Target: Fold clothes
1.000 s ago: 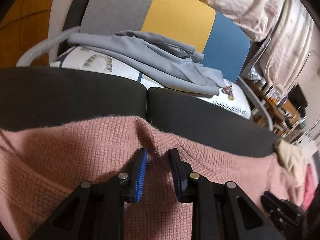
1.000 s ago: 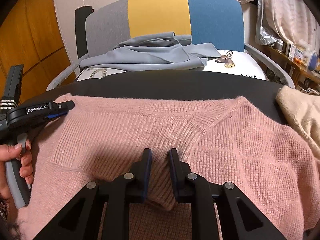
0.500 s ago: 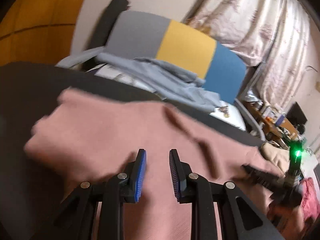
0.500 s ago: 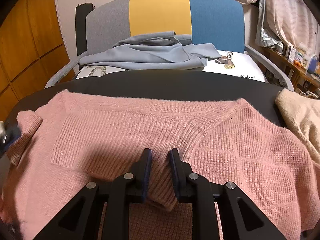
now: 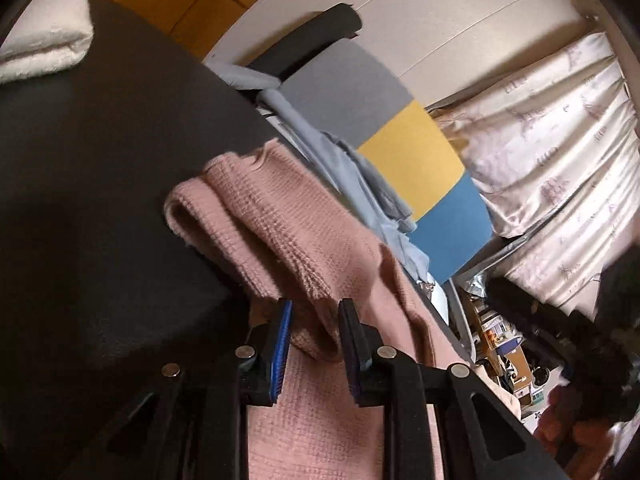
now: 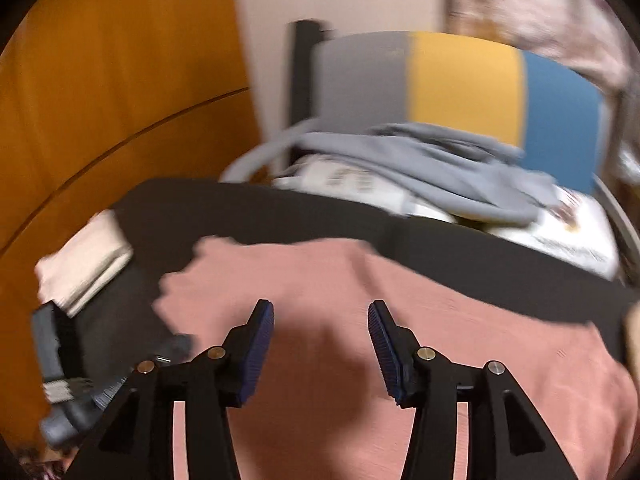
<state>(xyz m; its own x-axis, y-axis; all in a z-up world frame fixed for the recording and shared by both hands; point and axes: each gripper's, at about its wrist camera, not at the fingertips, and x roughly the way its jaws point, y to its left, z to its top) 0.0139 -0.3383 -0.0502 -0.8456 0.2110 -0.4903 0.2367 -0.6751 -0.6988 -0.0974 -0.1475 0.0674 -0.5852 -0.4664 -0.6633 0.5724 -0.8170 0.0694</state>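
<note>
- The pink sweater point(image 5: 304, 248) is a soft, limp, fuzzy knit: it sags and bunches wherever it is unsupported, so I judge hems, cuffs and folded edges the safest holds.
- It lies across the dark table point(image 5: 100, 152), filling the left wrist view from 10 o'clock down to 6 o'clock, a rolled sleeve end at 9 o'clock.
- The left gripper point(image 5: 314, 334) pinches a hanging fold of the knit between its pads.
- The right gripper point(image 6: 321, 346) is spread wide above the sweater, holding nothing; that view is motion-blurred.
- Its weave is ribbed and waffle-textured, evenly dusty pink.
</note>
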